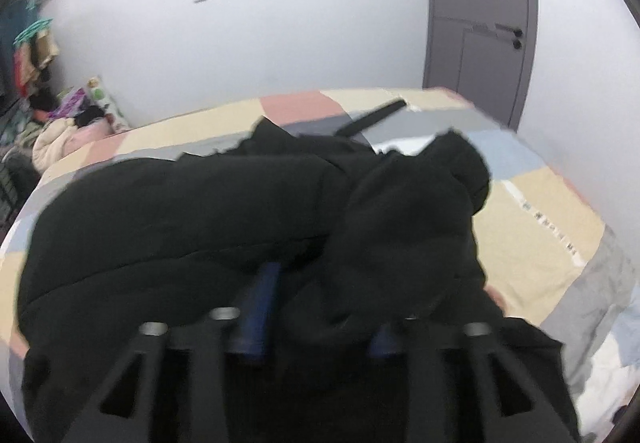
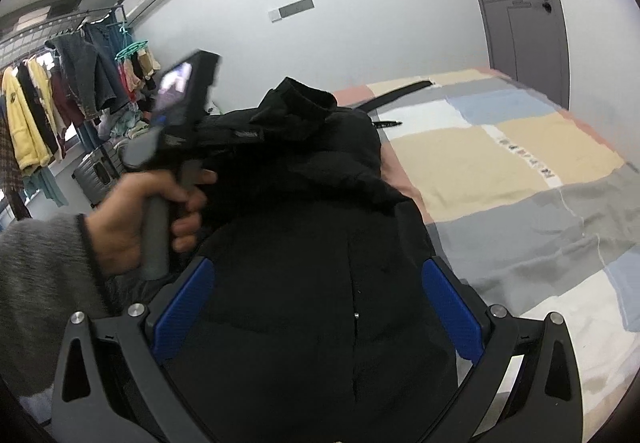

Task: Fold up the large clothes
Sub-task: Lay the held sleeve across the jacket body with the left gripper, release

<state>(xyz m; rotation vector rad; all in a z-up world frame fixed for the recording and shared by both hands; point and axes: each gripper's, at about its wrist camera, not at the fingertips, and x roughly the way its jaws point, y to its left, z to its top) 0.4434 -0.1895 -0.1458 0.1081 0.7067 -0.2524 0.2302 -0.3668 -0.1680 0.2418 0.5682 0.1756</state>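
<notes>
A large black padded coat (image 1: 192, 211) lies on a bed with a patchwork cover (image 1: 532, 227). In the left wrist view my left gripper (image 1: 320, 307) is shut on a raised fold of the black coat; cloth drapes over its blue pads (image 1: 260, 307). In the right wrist view my right gripper (image 2: 316, 307) is open, its blue pads (image 2: 452, 311) wide apart above the coat (image 2: 312, 267). The left gripper body (image 2: 180, 111) and the hand holding it show at the left of that view. A black belt (image 2: 396, 93) lies at the far end of the bed.
A grey door (image 1: 480, 23) stands behind the bed's far corner. A clothes rack (image 2: 52, 91) with hanging garments and a suitcase (image 2: 98, 171) stand to the left. Pillows and a clothes pile (image 1: 76, 123) lie at the far left of the bed.
</notes>
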